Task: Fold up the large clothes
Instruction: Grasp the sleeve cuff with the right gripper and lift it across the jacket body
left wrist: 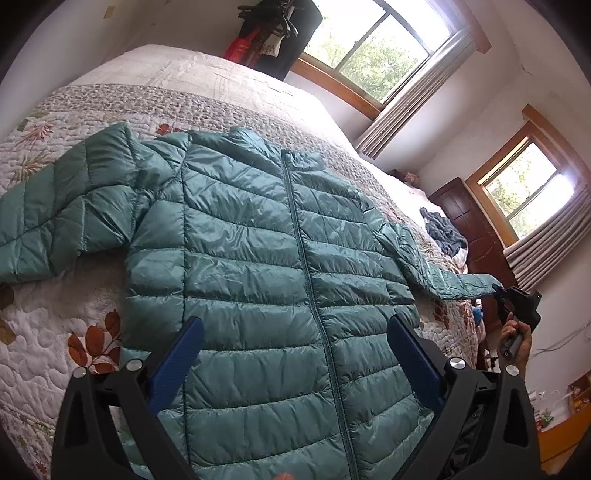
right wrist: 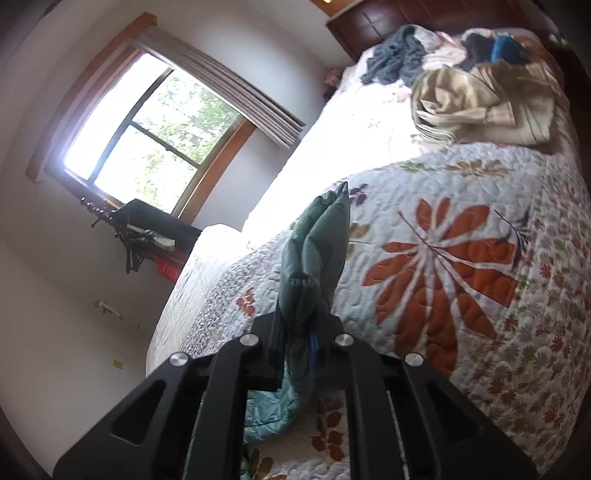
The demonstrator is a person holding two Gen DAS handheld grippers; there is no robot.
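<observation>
A teal quilted puffer jacket (left wrist: 258, 266) lies front up and zipped on the flowered quilt of the bed (left wrist: 74, 317), both sleeves spread out. My left gripper (left wrist: 295, 343) hovers open above the jacket's lower body, its blue pads wide apart with nothing between them. At the far right of the left wrist view, the right gripper (left wrist: 498, 290) pinches the end of the jacket's right sleeve (left wrist: 458, 282), with a hand below it. In the right wrist view that gripper (right wrist: 301, 325) is shut on the sleeve cuff (right wrist: 314, 251), which bunches up and rises from the jaws.
A pile of blue, beige and dark clothes (right wrist: 461, 74) lies at the head of the bed by the dark wooden headboard (right wrist: 369, 26). Windows with grey blinds (left wrist: 376, 48) line the wall. A rack with hangers and a red item (left wrist: 266, 33) stands beyond the bed's far corner.
</observation>
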